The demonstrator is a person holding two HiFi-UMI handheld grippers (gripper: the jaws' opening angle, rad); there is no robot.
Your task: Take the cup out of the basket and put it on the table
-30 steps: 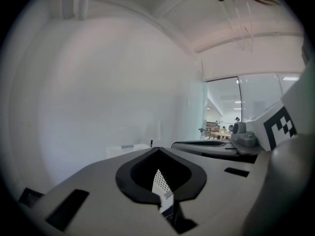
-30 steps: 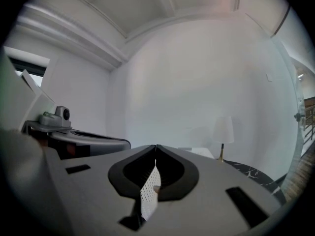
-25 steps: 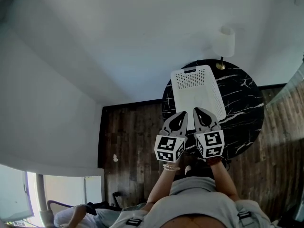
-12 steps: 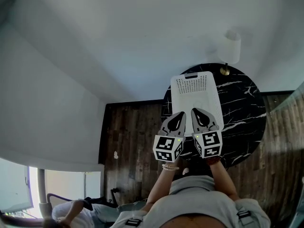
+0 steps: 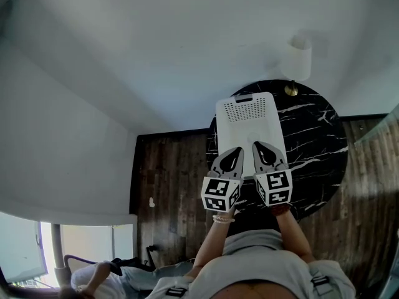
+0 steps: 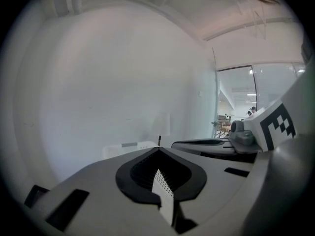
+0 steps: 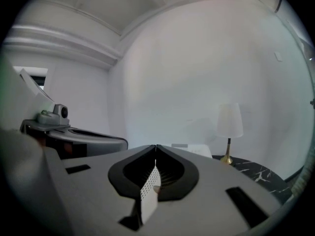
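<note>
While you're staging left gripper (image 5: 237, 152) and right gripper (image 5: 259, 147) at the basket's (image 5: 246, 108) near end, both jaws are sitting closed, empty.

No readable text anywhere (marker cubes (image 5: 221, 194) carry patterns only).

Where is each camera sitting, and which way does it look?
Head view: on the person's head, looking steeply down at the basket on the table; forearms, left gripper and right gripper show.
Left gripper view: on the left gripper, looking along its shut fingers at the wall.
Right gripper view: on the right gripper, looking toward the lamp.
Shared: all three show the lamp.
</note>
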